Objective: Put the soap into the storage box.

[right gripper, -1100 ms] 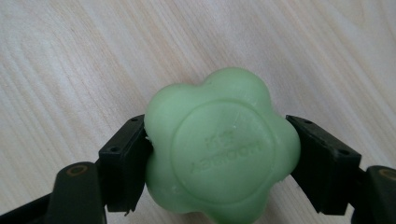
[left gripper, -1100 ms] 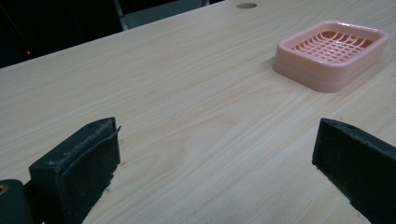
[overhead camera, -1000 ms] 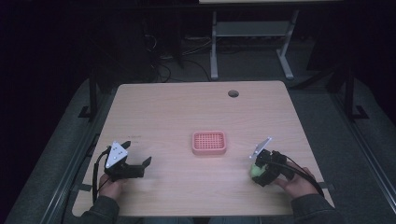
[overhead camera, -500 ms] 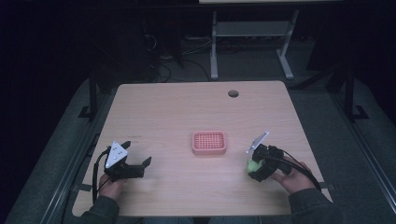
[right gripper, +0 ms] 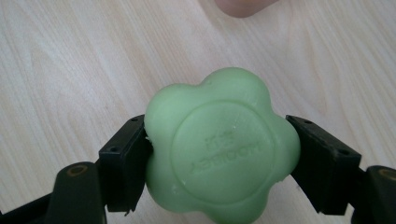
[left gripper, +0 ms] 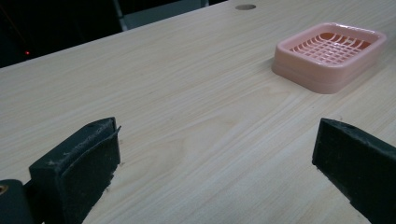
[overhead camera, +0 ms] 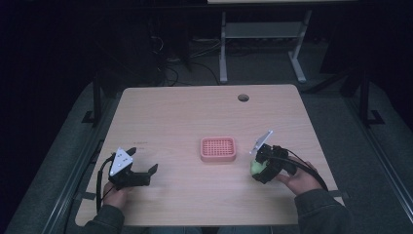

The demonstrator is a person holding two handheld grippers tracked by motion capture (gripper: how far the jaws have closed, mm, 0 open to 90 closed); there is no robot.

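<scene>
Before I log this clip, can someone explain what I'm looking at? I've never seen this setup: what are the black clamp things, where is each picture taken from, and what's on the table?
There is no robot here. A person sits at a wooden table with a two-jaw tool in each hand.

The high view looks down from above the person's side. The left hand-held gripper is near the table's front left edge, the right hand-held gripper at the front right.

The other two pictures come from cameras riding on the tools, looking along their black jaws.

In the left gripper view the jaws stand wide apart with bare wood between them, and a pink soap dish with a grid floor lies farther off.

In the right gripper view the jaws press on both sides of a green flower-shaped soap, which is held above the wood.

The dish sits mid-table in the high view and holds nothing.
</scene>
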